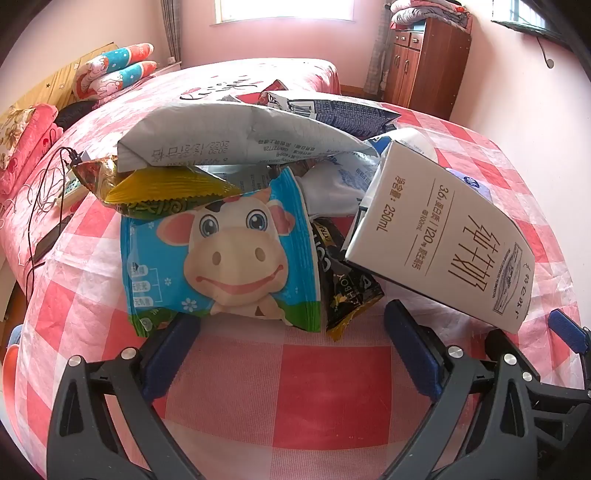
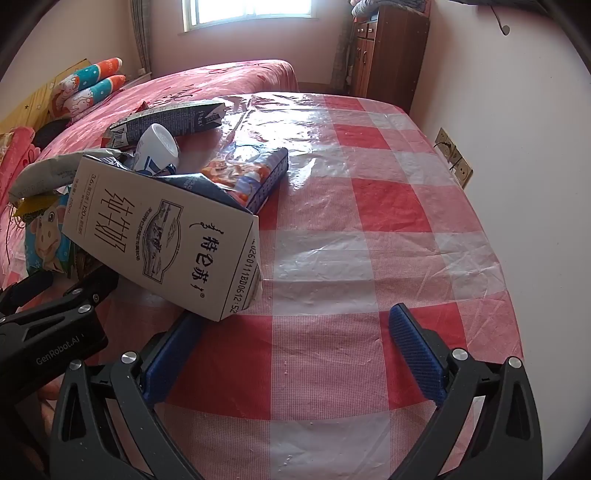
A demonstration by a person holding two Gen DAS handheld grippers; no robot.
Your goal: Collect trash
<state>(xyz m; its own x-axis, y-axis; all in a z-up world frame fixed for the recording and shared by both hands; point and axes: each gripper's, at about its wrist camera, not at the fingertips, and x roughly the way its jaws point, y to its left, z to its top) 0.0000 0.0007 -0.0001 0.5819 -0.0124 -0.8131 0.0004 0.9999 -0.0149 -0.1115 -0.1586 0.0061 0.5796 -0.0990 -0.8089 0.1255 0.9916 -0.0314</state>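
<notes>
Both grippers wide open, holding nothing. Milk carton [image 1: 439, 236] leans on the trash pile, long axis slanting near-right; left gripper [image 1: 291, 350] is just below it, right gripper [image 2: 295, 347] about as close.

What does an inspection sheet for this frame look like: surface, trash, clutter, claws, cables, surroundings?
Surface: checked red-and-white plastic tablecloth, wrinkled.
Job's things: piled trash; white milk carton leaning on the heap, cow-print packet, grey pouch, black sachet.
Clutter: nothing seen beyond the pile.
Claws: left claw open, empty; right claw open, empty.
Cables: black cable on the bed.
Surroundings: bed, wooden cabinet, window.
</notes>
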